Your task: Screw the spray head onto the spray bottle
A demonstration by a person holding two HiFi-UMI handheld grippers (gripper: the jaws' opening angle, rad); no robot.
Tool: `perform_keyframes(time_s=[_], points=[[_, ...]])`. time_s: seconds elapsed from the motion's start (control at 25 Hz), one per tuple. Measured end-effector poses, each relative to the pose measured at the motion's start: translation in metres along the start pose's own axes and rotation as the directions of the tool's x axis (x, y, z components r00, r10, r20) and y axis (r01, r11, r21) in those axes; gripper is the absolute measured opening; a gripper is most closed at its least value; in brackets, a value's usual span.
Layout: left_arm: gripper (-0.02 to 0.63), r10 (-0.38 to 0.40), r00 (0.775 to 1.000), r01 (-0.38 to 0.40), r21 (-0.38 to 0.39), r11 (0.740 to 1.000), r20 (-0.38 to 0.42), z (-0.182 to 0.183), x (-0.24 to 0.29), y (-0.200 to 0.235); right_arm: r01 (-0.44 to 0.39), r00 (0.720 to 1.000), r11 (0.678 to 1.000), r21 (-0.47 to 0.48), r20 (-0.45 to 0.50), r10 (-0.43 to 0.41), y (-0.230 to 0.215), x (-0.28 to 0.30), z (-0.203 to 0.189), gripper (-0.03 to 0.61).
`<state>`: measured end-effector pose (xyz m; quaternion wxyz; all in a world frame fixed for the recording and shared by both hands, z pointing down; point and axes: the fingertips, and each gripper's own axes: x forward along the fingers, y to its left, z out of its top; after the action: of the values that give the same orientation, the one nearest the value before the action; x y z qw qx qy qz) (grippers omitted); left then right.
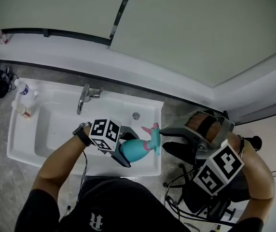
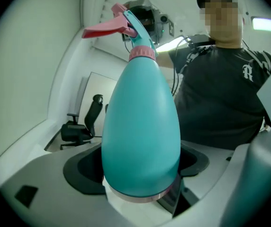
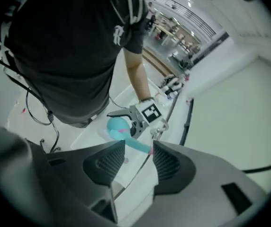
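- The left gripper [image 1: 126,148] is clenched on the spray bottle [image 2: 140,126]. In the left gripper view both jaws press the wide lower body of the bottle, one on each side, just above its base.
- The spray bottle is teal and egg-shaped. It is held in the air over the front right part of the white sink [image 1: 56,122], tilted with its neck towards the right gripper.
- The spray head [image 2: 134,30] sits on the bottle's neck, with a pink collar [image 2: 141,54] at the joint and a pink trigger [image 2: 102,28] sticking out to one side. How tightly the collar is seated cannot be told.
- The right gripper [image 3: 138,156] is released. Its two jaws stand apart with no thing pressed between the pads. The bottle and the left gripper show through the gap, farther off.
- In the head view the right gripper's jaw tips lie just beside the spray head, on its right. Whether they touch it cannot be told.
- Each gripper carries a cube with square markers: the left cube [image 1: 105,132] is by the wrist, the right cube [image 1: 218,168] lies over the forearm.
- A metal faucet [image 1: 84,99] stands at the sink's back edge. Two small bottles [image 1: 22,88] [image 1: 23,111] stand at its far left corner.
- A black office chair [image 2: 81,126] stands on the floor to the right of the sink.
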<state>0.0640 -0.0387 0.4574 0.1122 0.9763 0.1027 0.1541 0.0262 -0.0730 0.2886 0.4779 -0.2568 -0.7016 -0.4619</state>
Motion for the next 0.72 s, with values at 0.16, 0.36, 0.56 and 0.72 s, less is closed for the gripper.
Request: perform_keyframes(time_s=[0.16,0.36,0.56,0.72], points=[[0.419,-0.169,0.979,0.165,-0.05,0.985,-0.117,-0.016,-0.001,-0.021,-0.083,0.996,0.968,-0.237,-0.055,0.072,0.02,0.009,0.006,0.16],[0.419,-0.265,0.934,0.239,-0.131,0.962,-0.241,-0.032,-0.017,-0.025,-0.058,0.996,0.927,-0.37,-0.086,0.028,0.032,0.039,0.012,0.16],[0.419,-0.338,0.905,0.301,-0.173,0.938,-0.256,-0.035,-0.038,-0.04,0.033,0.998,0.905,-0.424,-0.026,-0.048,0.033,0.074,0.022,0.16],[0.419,-0.333,0.875,0.259,-0.243,0.935,-0.35,-0.055,-0.061,-0.048,0.151,0.988,0.903,-0.402,0.081,-0.13,0.02,0.097,0.038,0.158]])
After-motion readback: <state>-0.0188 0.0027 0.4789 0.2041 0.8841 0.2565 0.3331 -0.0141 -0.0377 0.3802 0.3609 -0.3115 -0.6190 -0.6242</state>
